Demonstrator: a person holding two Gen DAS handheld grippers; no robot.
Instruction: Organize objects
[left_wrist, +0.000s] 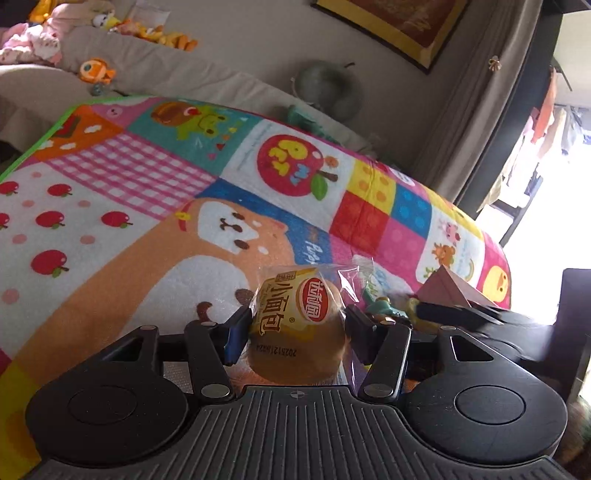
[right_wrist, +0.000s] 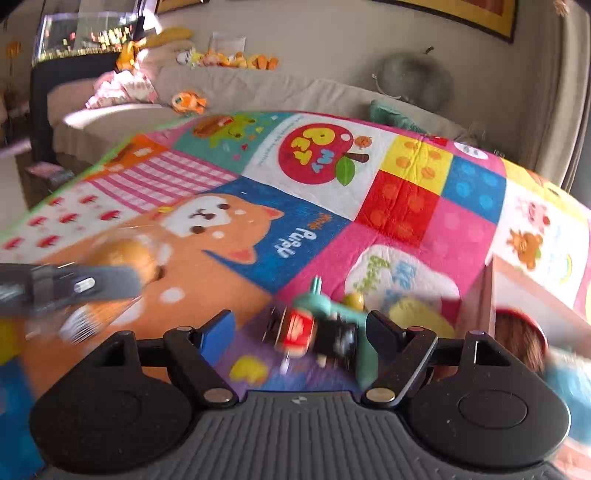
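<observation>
My left gripper (left_wrist: 295, 325) is shut on a wrapped small bread bun (left_wrist: 295, 325) in clear yellow-printed plastic, held above the colourful cartoon blanket (left_wrist: 147, 221). It also shows blurred at the left of the right wrist view (right_wrist: 74, 288), with the bun (right_wrist: 129, 254) in it. My right gripper (right_wrist: 299, 328) is open around a small toy (right_wrist: 314, 328) with a red, black and teal body that lies on the blanket (right_wrist: 314, 229) nearer the right finger. The right gripper shows blurred in the left wrist view (left_wrist: 461, 314).
A pink cardboard box (right_wrist: 517, 280) stands to the right, with a red-rimmed round thing (right_wrist: 521, 339) beside it. A beige sofa (right_wrist: 258, 92) with plush toys (right_wrist: 188, 101) and a grey cushion (right_wrist: 417, 79) runs behind the blanket.
</observation>
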